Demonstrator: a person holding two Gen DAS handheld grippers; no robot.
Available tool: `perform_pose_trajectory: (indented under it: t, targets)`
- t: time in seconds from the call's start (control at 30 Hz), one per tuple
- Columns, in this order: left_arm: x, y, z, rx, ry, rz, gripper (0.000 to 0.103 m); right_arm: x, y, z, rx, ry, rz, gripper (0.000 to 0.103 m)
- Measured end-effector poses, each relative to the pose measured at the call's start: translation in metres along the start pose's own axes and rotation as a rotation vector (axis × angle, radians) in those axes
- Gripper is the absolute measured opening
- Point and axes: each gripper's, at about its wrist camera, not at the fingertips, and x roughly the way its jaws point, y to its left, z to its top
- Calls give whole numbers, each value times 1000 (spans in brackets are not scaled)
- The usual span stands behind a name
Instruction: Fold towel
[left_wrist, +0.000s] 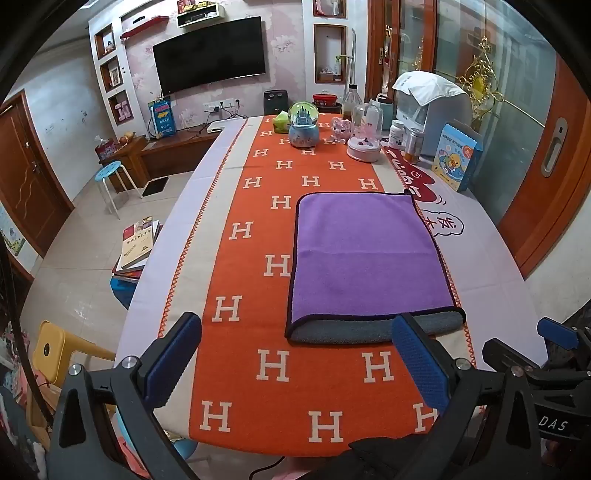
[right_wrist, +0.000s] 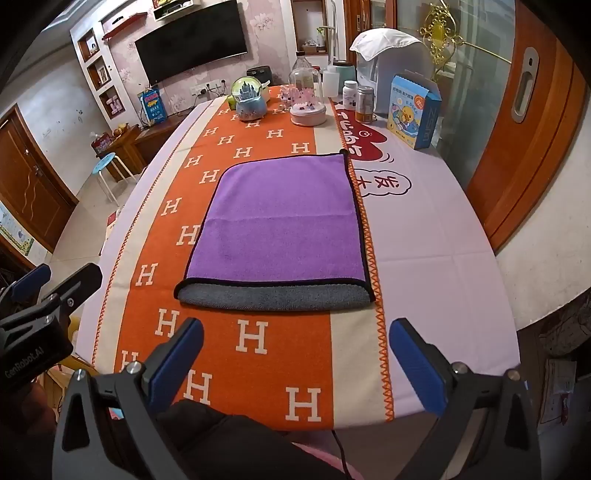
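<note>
A purple towel (left_wrist: 364, 254) with a black hem lies folded in half on the orange H-patterned table runner (left_wrist: 243, 258); its grey underside shows along the near fold. In the right wrist view the towel (right_wrist: 280, 221) lies flat ahead of the fingers. My left gripper (left_wrist: 295, 354) is open and empty, just short of the towel's near edge, with its right finger (left_wrist: 419, 354) overlapping the fold. My right gripper (right_wrist: 295, 354) is open and empty, a little nearer than the towel. The right gripper shows at the right edge of the left wrist view (left_wrist: 554, 336).
At the far end of the table stand a snow globe (left_wrist: 303, 123), a glass dome ornament (left_wrist: 365, 136), bottles, jars (left_wrist: 413, 146), a water dispenser (left_wrist: 432, 110) and a blue carton (left_wrist: 456, 157). A blue stool (left_wrist: 108, 171) and stacked books (left_wrist: 138, 243) are left of the table.
</note>
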Motion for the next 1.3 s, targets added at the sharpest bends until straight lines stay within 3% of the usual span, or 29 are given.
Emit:
perform_pose_trajectory:
  t: [1.3]
  targets:
    - [10, -2, -2, 3, 21, 7, 102, 6, 4, 4, -8, 8, -14, 101]
